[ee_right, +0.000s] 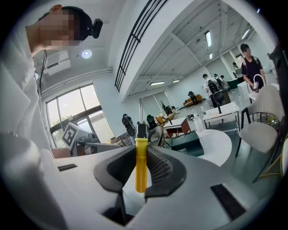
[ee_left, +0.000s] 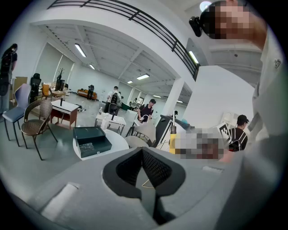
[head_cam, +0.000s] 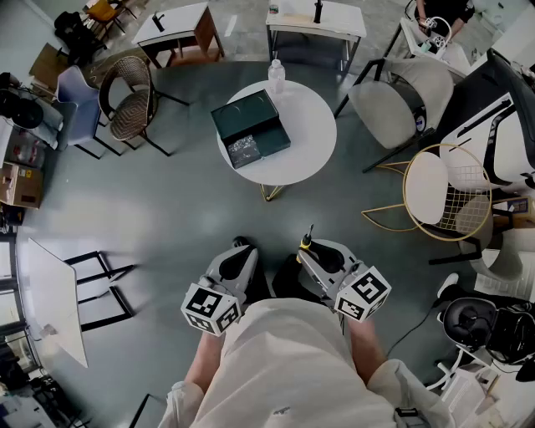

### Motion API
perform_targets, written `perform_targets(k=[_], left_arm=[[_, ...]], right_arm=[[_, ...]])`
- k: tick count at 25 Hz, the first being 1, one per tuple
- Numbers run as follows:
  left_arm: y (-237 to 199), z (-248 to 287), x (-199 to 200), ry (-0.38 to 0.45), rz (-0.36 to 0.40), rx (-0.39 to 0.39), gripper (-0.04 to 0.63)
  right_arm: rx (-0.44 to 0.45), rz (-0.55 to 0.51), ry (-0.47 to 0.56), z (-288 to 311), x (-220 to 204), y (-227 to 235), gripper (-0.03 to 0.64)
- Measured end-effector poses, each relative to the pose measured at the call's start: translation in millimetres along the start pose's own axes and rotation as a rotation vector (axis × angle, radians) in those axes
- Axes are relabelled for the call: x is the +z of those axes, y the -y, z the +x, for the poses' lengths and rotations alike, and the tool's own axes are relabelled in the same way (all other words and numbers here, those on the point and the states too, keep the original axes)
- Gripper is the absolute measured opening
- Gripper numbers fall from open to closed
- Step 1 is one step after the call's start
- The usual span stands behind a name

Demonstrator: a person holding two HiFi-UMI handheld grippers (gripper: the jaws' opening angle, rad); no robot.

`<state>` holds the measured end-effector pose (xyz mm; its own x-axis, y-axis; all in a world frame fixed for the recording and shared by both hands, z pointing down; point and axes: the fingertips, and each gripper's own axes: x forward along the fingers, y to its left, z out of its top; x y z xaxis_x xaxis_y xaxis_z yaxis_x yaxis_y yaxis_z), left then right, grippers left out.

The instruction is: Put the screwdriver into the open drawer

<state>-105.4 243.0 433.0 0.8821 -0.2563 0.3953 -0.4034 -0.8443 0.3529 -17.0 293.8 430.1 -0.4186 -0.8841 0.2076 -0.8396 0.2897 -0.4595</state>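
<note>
I stand a few steps back from a round white table (head_cam: 313, 134). On it sits a dark green box (head_cam: 249, 117) whose drawer (head_cam: 245, 150) is pulled open toward me. The box also shows in the left gripper view (ee_left: 92, 140) and the right gripper view (ee_right: 186, 141). My right gripper (head_cam: 313, 249) is held near my body, shut on a yellow-handled screwdriver (ee_right: 141, 164) that points upward with its black shaft (head_cam: 308, 235) forward. My left gripper (head_cam: 241, 244) is beside it, jaws shut (ee_left: 143, 155) with nothing between them.
A water bottle (head_cam: 276, 75) stands at the table's far edge. A wicker chair (head_cam: 129, 96) is to the left, a white chair (head_cam: 410, 92) and a gold wire chair (head_cam: 443, 188) to the right. Desks (head_cam: 318, 18) line the back. Grey floor lies between me and the table.
</note>
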Motion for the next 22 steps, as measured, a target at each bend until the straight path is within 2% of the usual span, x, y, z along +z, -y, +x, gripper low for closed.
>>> perform_targets(k=[10,16,22], left_arm=[[3.5,-2.9,-6.8,-0.002,0.002,0.018,0.012],[3.0,-11.6,-16.0,-0.006,-0.010,0.041,0.012],[0.0,-12.8,-17.1,-0.022,-0.017,0.030,0.012]], right_arm=[[0.007,0.001,-0.003,-6.7,-9.9,0.6,0.081],[0.044,-0.067,-0.026,-4.6,-16.6,-9.3,0.083],[0.078,0.021,-0.010,-0.1,-16.3,-12.0,0.083]])
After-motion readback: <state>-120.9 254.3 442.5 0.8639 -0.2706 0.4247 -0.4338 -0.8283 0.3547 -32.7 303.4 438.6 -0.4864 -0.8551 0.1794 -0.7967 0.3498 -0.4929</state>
